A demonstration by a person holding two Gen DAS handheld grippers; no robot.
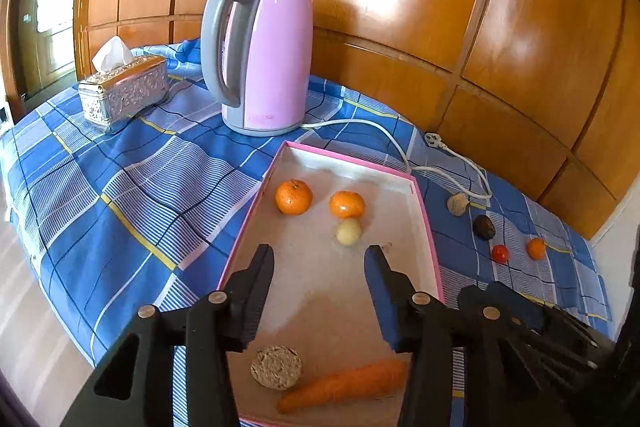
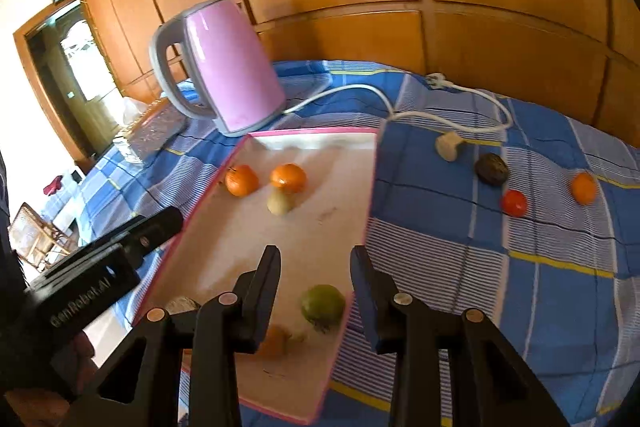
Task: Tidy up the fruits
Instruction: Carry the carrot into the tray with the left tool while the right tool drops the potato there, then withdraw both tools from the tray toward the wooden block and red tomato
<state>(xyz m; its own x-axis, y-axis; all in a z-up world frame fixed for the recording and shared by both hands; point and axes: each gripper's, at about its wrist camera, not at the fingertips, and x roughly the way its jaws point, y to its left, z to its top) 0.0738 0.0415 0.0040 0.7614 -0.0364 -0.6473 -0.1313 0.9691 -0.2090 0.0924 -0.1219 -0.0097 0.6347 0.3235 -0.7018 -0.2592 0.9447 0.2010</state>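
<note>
A pink-rimmed tray [image 1: 424,211] [image 2: 362,227] lies on the blue checked cloth. It holds two oranges [image 1: 293,197] [image 1: 347,204], a small pale fruit [image 1: 349,231], a round brown biscuit-like piece [image 1: 276,367] and a carrot [image 1: 344,383]. The right wrist view also shows a green fruit [image 2: 323,303] near the tray's front right. My left gripper [image 1: 320,259] is open and empty above the tray's middle. My right gripper [image 2: 316,259] is open and empty just above the green fruit. On the cloth to the right lie a pale piece [image 2: 448,145], a dark fruit [image 2: 491,169], a red fruit [image 2: 514,203] and a small orange [image 2: 583,188].
A pink kettle [image 1: 264,55] stands behind the tray, its white cord [image 1: 396,143] trailing right to a plug. A silver tissue box [image 1: 122,93] sits at the back left. Wooden panelling [image 1: 440,7] closes the back. The table edge drops off at left.
</note>
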